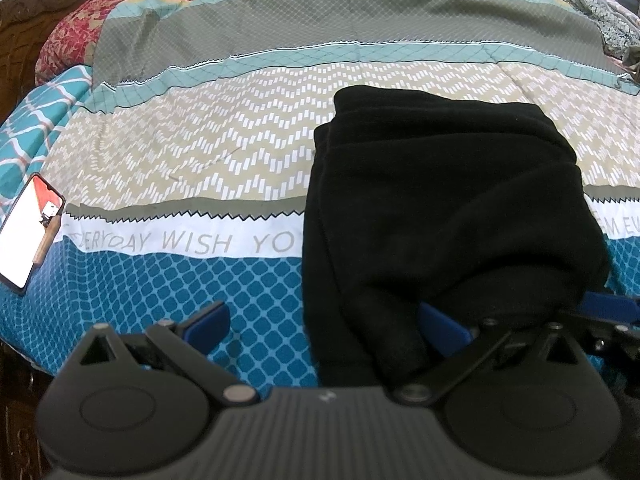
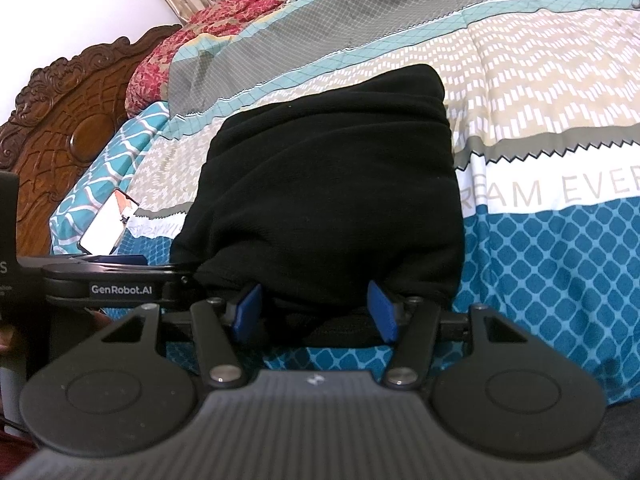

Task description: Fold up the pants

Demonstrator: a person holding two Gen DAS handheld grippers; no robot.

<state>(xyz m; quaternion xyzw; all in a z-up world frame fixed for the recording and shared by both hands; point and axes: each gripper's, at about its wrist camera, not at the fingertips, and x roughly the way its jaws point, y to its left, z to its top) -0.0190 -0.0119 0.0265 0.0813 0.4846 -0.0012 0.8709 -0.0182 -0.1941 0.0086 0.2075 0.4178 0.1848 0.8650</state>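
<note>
A: What room is this, and what is the surface?

B: It is a bedroom. The bed (image 1: 248, 152) is covered with a striped bedspread (image 2: 540, 92): grey, light teal, beige with white zigzag marks, a white band with grey letters, and dark blue with a diamond pattern at the near edge. A carved wooden headboard (image 2: 68, 128) stands at the left side, and a white wall (image 2: 60, 4) is behind it. A red flowered blanket (image 1: 76, 20) lies near the headboard.

A: Where are the pants?

B: The black pants (image 1: 440, 200) lie folded in a thick bundle on the bedspread, across the beige, white and blue bands, close to the near edge.

A: And the grippers?

B: The left gripper (image 1: 324, 320) is wide open. Its right blue finger is against the near edge of the pants, partly under the cloth; its left finger is over the bare blue pattern. The right gripper (image 2: 316, 312) is open too, with both blue fingers at the near edge of the bundle and black cloth between them.

A: Anything else on the bed?

B: A phone (image 1: 28, 228) with a lit screen lies at the left, well apart from the pants.
</note>
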